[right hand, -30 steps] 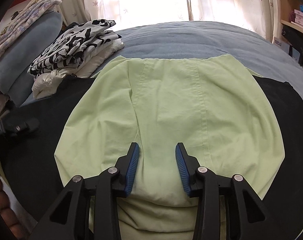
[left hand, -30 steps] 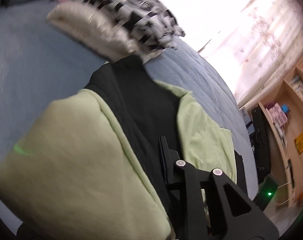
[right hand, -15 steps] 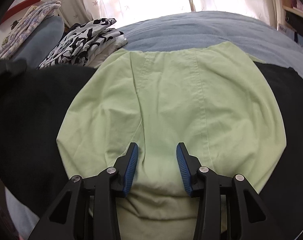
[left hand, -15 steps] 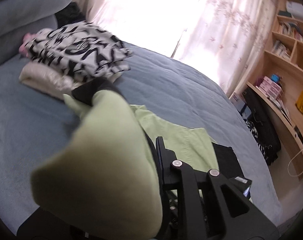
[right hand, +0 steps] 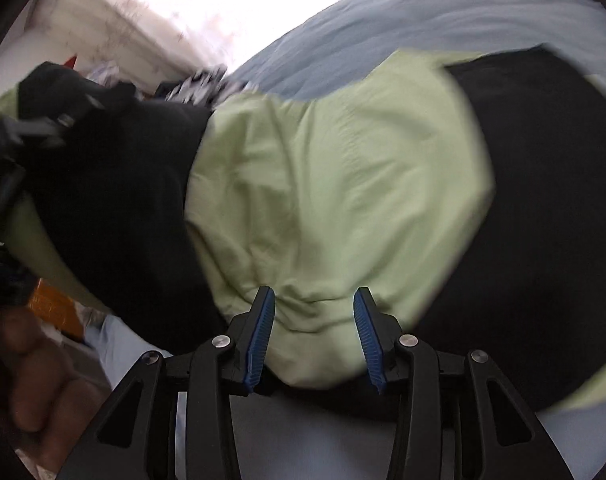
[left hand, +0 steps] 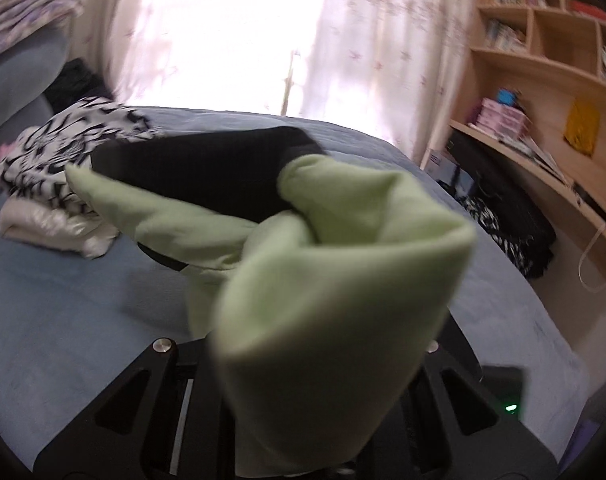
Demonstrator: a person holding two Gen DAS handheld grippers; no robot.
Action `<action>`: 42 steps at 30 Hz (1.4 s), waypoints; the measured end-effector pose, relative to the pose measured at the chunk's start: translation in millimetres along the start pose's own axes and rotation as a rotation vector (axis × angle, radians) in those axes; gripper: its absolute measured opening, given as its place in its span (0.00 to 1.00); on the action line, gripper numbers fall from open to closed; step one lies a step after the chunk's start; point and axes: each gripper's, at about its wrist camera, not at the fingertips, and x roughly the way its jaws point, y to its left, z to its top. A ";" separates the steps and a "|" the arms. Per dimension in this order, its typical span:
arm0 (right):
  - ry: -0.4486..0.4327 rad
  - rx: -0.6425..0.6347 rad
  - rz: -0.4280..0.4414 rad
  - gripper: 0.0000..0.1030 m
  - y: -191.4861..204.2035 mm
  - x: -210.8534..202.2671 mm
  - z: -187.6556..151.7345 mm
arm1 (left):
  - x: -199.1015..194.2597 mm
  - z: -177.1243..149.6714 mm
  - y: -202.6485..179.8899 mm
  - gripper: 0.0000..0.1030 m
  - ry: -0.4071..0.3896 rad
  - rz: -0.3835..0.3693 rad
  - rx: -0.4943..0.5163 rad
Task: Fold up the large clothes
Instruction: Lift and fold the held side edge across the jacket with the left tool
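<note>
While green-black garment (left hand: 343,300) hides jaws, folded clothes stack (left hand: 59,184), bookshelf (left hand: 543,52) beyond

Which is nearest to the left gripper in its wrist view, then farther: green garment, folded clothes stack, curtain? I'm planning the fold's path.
1. Green garment, draped over the left gripper.
2. Folded clothes stack, on the bed at left.
3. Curtain, beyond the bed, by the window.

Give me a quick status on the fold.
Left tongs shut on green-and-black garment, one side lifted. Right tongs open astride its near edge. Folded stack on bed, clear of the fold.
</note>
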 end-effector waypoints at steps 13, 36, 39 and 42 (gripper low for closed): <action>-0.224 0.193 -0.305 0.41 -119.9 -121.6 -16.8 | 59.7 -85.9 -136.0 0.12 0.232 -0.181 0.229; -0.254 0.291 -0.359 0.41 -144.9 -163.7 -46.8 | 109.6 -132.3 -162.4 0.12 0.361 -0.167 0.261; -0.261 0.285 -0.357 0.41 -141.4 -173.2 -49.2 | 103.2 -127.5 -158.2 0.14 0.353 -0.189 0.252; -0.272 0.277 -0.353 0.41 -135.1 -183.1 -50.6 | 99.1 -118.9 -158.0 0.52 0.398 -0.239 0.230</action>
